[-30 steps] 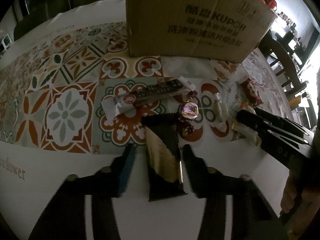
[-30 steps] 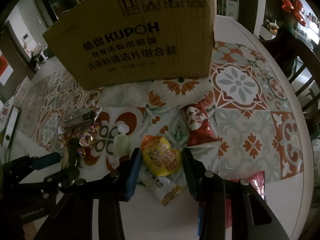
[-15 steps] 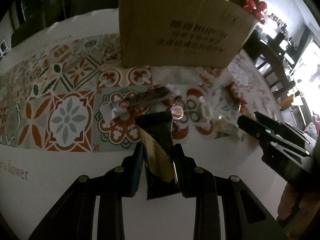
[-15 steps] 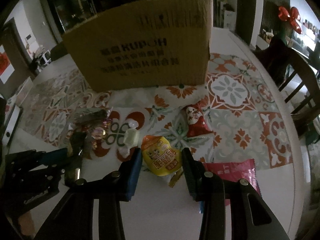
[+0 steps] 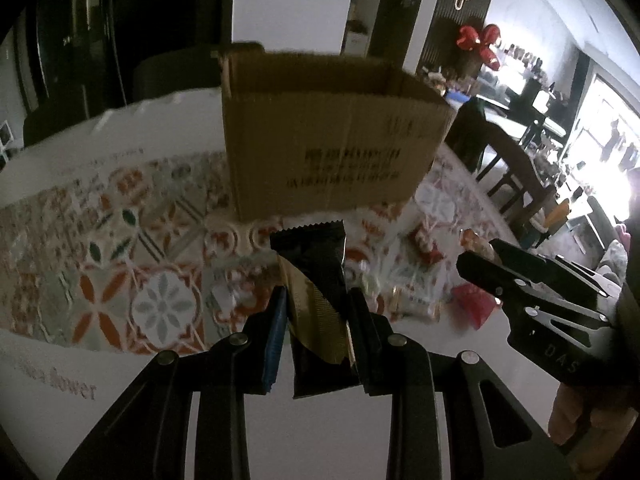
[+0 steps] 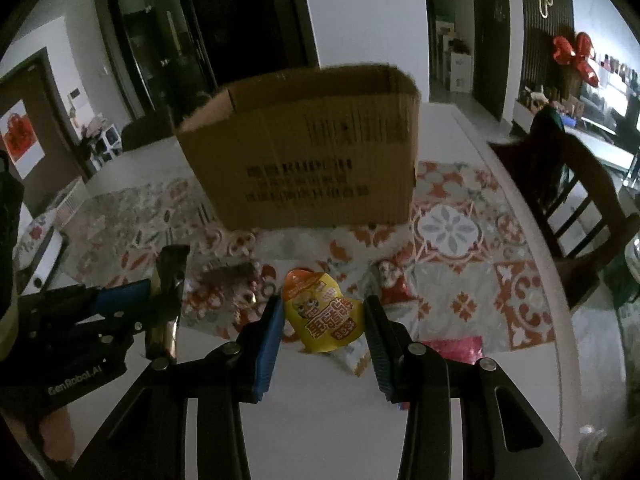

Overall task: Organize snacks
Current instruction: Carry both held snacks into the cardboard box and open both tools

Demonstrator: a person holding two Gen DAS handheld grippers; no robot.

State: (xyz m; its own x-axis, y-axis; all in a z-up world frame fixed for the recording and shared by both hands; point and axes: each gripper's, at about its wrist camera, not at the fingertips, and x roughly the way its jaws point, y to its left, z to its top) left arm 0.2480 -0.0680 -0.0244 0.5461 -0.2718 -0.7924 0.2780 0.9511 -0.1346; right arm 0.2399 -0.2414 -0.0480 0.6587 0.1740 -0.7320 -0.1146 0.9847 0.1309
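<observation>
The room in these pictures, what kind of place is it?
Most likely a home dining area. A table with a patterned tile-print cloth holds a cardboard box and loose snacks, a dark wooden chair stands beside it, and red bow decorations hang behind.

Matt cardbd box (image 5: 328,136), glossy foil wrapper (image 5: 316,296)

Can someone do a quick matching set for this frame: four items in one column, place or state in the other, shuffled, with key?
Items:
1. black and gold packet
2. yellow pouch
3. cardboard box
4. red packet

Places or states:
A. lying on the patterned mat, right of the pouch
B. clamped in the left gripper, lifted off the table
C. standing open-topped at the back of the table
D. clamped in the right gripper

Pairs: 1-B, 2-D, 3-C, 4-A
</observation>
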